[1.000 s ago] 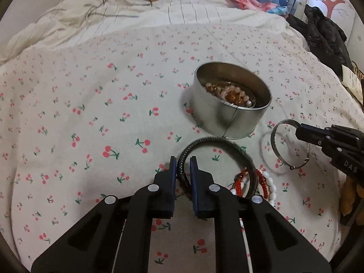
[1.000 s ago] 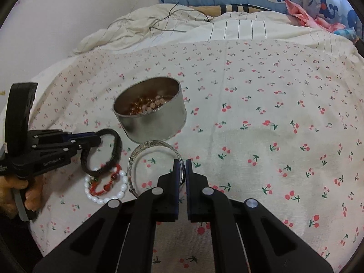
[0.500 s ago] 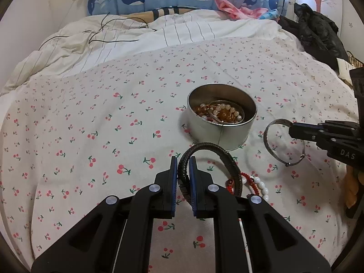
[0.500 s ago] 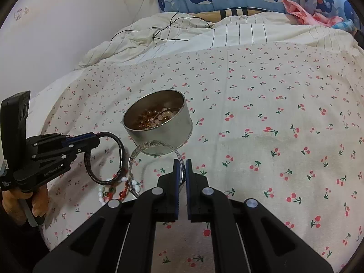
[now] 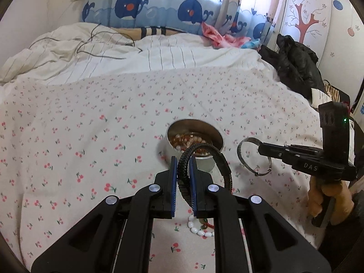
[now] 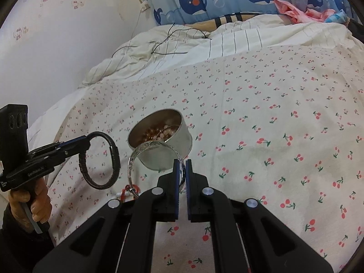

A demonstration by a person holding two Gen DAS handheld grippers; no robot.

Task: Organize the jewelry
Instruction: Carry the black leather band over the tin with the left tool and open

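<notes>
A round metal tin with beaded bracelets inside stands on the cherry-print bedsheet. My left gripper is shut on a black braided leather bracelet, held in the air in front of the tin. My right gripper is shut on a silver bangle, held in the air just right of the tin. A white-and-red bead bracelet lies on the sheet below the grippers.
A rumpled white duvet with a dark cable lies at the back of the bed. A black jacket sits at the right edge. A whale-print curtain hangs behind. The wall runs along the left side.
Both grippers have risen from the sheet, lifting the black bracelet and the silver bangle into the air. The bead bracelet stays on the sheet.
</notes>
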